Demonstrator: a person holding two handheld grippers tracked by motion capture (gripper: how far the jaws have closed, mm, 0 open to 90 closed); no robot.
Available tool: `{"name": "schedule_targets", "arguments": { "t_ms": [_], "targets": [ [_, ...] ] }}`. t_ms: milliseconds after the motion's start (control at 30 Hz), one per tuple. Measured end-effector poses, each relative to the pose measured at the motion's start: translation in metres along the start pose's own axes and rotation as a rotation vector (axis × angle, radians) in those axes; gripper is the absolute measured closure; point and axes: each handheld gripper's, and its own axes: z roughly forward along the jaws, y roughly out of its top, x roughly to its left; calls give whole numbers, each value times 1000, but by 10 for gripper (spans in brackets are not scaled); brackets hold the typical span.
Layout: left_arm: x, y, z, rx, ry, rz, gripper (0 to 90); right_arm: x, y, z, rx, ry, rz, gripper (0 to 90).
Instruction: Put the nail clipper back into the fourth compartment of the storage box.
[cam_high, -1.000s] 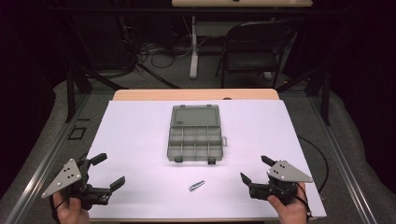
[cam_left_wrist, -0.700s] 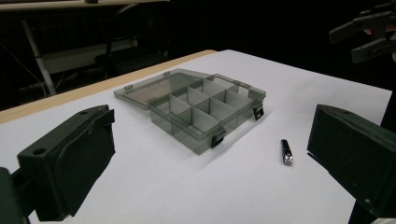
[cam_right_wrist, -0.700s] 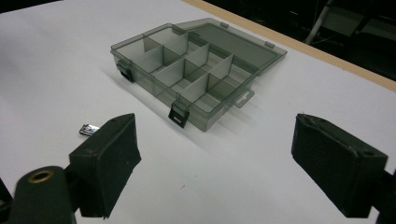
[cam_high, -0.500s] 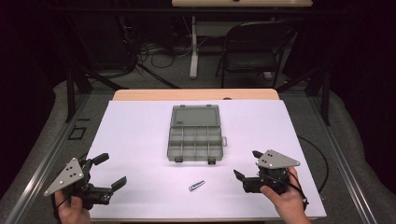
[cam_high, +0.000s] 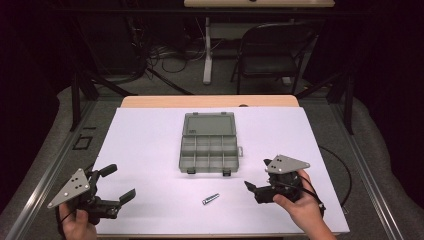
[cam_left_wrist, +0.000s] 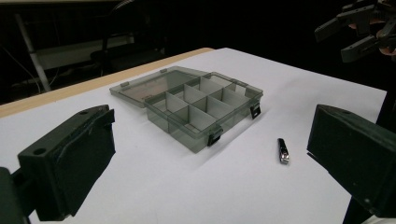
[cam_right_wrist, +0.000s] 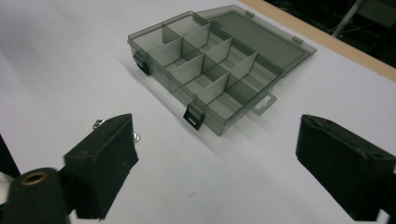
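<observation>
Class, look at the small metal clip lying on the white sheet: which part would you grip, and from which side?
Grip the metal clip across its narrow width, near the middle, coming from above: it lies flat and slim on the sheet, so the long sides are what the jaws can close on.

No readable text, labels, brands or numbers anywhere. Compartment box (cam_high: 209, 145), its lid and latches: blank, no print. White table cover (cam_high: 150, 150): unmarked. Small metal clipper (cam_left_wrist: 283, 151): too small to tell any engraving. Grey plates on the grippers: plain, holes only.
</observation>
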Motion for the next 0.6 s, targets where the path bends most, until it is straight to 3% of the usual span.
{"name": "schedule_targets", "arguments": {
  "t_ms": [67, 400, 600],
  "targets": [
    [0, 0, 0, 4, 3, -4, 7, 0, 3, 6, 27, 24, -4, 52],
    [1, 0, 0, 9, 7, -8, 7, -1, 20, 20, 75, 37, 8, 25],
    [1, -1, 0, 10, 3, -9, 7, 5, 32, 29, 119, 40, -54, 21]
  ]
}}
